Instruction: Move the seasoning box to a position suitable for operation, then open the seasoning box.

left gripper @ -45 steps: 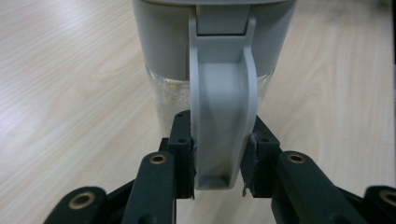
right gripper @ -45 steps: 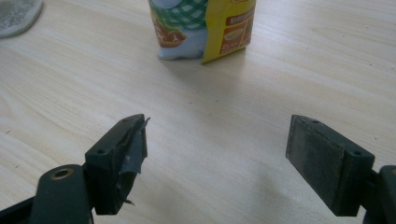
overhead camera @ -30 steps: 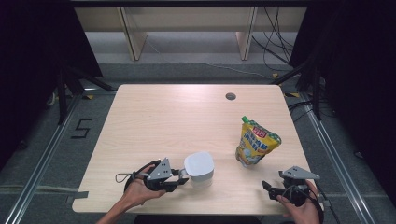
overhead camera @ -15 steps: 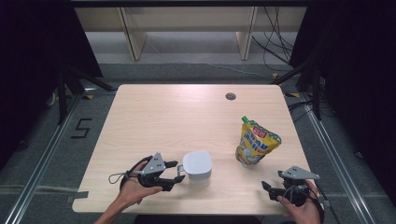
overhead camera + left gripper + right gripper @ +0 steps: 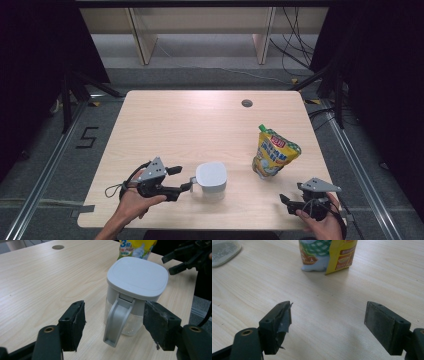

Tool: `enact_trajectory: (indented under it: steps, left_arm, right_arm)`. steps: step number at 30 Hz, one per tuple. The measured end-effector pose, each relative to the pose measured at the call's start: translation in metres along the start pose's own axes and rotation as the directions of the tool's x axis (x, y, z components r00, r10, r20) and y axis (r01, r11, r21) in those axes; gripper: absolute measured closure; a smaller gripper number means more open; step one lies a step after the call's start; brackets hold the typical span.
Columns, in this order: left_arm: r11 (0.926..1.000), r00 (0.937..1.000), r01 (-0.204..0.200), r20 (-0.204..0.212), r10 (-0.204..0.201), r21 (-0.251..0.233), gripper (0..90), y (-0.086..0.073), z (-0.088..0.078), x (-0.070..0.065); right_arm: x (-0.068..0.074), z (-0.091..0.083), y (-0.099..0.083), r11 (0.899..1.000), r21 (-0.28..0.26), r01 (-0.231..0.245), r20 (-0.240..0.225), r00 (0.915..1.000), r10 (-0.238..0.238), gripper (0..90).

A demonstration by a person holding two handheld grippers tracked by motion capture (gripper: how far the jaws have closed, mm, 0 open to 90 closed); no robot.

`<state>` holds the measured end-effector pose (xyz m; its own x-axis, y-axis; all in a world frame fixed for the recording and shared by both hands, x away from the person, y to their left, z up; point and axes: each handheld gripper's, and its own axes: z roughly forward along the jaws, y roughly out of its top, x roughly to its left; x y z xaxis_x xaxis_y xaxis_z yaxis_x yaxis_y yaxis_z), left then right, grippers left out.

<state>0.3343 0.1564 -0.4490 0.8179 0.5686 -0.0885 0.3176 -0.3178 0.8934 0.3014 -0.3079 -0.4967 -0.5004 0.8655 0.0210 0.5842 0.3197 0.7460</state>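
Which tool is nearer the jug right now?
Left. The left tool sits just beside the jug, jaws open around its handle without touching. The right tool rests apart, near the table's edge.

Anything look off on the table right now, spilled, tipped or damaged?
No spills. The jug and pouch stand upright. One oddity: the pad on a right gripper finger looks torn and frayed at its edge.

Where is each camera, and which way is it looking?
High view: above the table, looking forward and down; both hands and the left gripper and right gripper show.
Left gripper view: between open jaws, facing the jug handle.
Right gripper view: low over the table, jaws open, facing the pouch.
All three share the jug and pouch.
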Motion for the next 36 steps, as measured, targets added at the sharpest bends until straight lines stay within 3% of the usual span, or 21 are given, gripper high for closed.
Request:
enact_trajectory:
  steps: [2,8,9,10,13,14,15,16,17,19,20,21,23,26,27,29,30,31,33,34,36]
  left_arm:
    - [0.9988,0.9989,0.047,0.002,-0.047,-0.010,34.2,0.002,-0.002,-0.001]
    - [0.9982,0.9982,0.058,-0.013,-0.058,-0.016,37.2,0.013,-0.004,-0.003]
    - [0.9985,0.9987,0.051,-0.005,-0.051,-0.018,40.0,0.014,-0.003,-0.003]
    - [0.9987,0.9988,0.049,-0.003,-0.049,-0.018,43.6,0.016,-0.003,-0.003]
    - [0.9978,0.9985,0.051,-0.020,-0.052,-0.043,53.1,0.020,0.001,-0.006]
    - [0.9975,0.9987,0.046,-0.019,-0.047,-0.055,56.4,0.022,0.002,-0.006]
    - [0.9972,0.9987,0.040,-0.031,-0.042,-0.064,60.5,0.026,0.002,-0.007]
    - [0.9962,0.9990,0.043,-0.011,-0.044,-0.076,66.0,0.027,0.003,-0.007]
    - [0.9965,0.9991,0.041,-0.009,-0.041,-0.073,69.3,0.029,0.003,-0.007]
    - [0.9970,0.9993,0.027,-0.023,-0.029,-0.072,72.8,0.031,0.007,-0.010]
    - [0.9974,0.9996,0.020,-0.020,-0.022,-0.069,74.2,0.031,0.009,-0.011]
    - [0.9982,0.9998,0.007,-0.018,-0.008,-0.060,76.2,0.031,0.012,-0.011]
    - [0.9987,0.9999,0.004,-0.010,-0.005,-0.050,79.2,0.030,0.017,-0.013]
    - [0.9992,0.9998,-0.016,-0.014,0.015,-0.037,82.5,0.031,0.020,-0.014]
    - [0.9993,0.9998,-0.014,-0.013,0.013,-0.036,83.1,0.031,0.021,-0.013]
    - [0.9996,0.9997,-0.008,-0.024,0.008,-0.028,84.0,0.031,0.021,-0.015]
    - [0.9996,0.9998,-0.011,-0.019,0.010,-0.026,84.2,0.030,0.021,-0.015]
    - [0.9995,0.9998,-0.017,-0.015,0.016,-0.026,84.3,0.030,0.022,-0.015]
    - [0.9997,0.9996,-0.022,-0.021,0.021,-0.014,84.6,0.028,0.022,-0.015]
    - [0.9998,0.9997,-0.009,-0.023,0.009,-0.016,84.7,0.027,0.023,-0.016]
    - [0.9997,0.9997,-0.013,-0.021,0.013,-0.021,85.3,0.027,0.022,-0.015]
  right_arm:
    - [0.001,0.001,0.000,1.000,-0.003,-0.007,-0.001,1.0000,0.007,22.6]
    - [0.003,0.000,0.001,1.000,-0.010,-0.006,-0.025,0.9997,0.006,18.4]
    - [0.007,-0.001,0.001,0.999,-0.005,-0.054,-0.028,0.9982,0.054,17.9]
    - [0.004,0.001,0.002,1.000,-0.027,-0.015,-0.040,0.9991,0.013,17.9]
    - [0.007,0.000,0.003,0.999,-0.050,-0.018,-0.058,0.9982,0.015,17.7]
    - [0.012,-0.001,0.004,0.997,-0.043,-0.067,-0.072,0.9953,0.064,17.7]
    - [0.012,-0.001,0.004,0.997,-0.061,-0.055,-0.080,0.9955,0.050,17.8]
    - [0.012,0.001,0.006,0.996,-0.086,-0.030,-0.097,0.9951,0.021,18.2]
    - [0.017,0.000,0.007,0.996,-0.066,-0.064,-0.110,0.9923,0.056,19.1]
    - [0.018,0.003,0.009,0.996,-0.091,-0.020,-0.117,0.9931,0.009,22.7]
    - [0.023,0.002,0.010,0.996,-0.069,-0.052,-0.125,0.9912,0.043,24.8]
    - [0.022,0.004,0.010,0.997,-0.078,-0.019,-0.125,0.9922,0.009,27.2]
    - [0.027,0.003,0.011,0.997,-0.068,-0.032,-0.154,0.9878,0.021,31.0]
    - [0.027,0.003,0.013,0.995,-0.103,0.020,-0.146,0.9887,-0.035,35.3]
    - [0.030,0.000,0.013,0.996,-0.090,-0.009,-0.152,0.9884,-0.005,36.2]
    - [0.027,0.001,0.014,0.993,-0.109,0.033,-0.140,0.9889,-0.048,39.9]
    - [0.029,0.000,0.015,0.994,-0.109,0.021,-0.156,0.9870,-0.038,42.3]
    - [0.029,0.000,0.015,0.991,-0.128,0.041,-0.148,0.9871,-0.060,43.8]
    - [0.033,-0.001,0.017,0.993,-0.114,0.018,-0.165,0.9855,-0.037,47.0]
    - [0.032,0.000,0.018,0.990,-0.136,0.041,-0.169,0.9836,-0.064,48.7]
    - [0.037,-0.002,0.020,0.989,-0.144,0.034,-0.167,0.9842,-0.058,52.8]
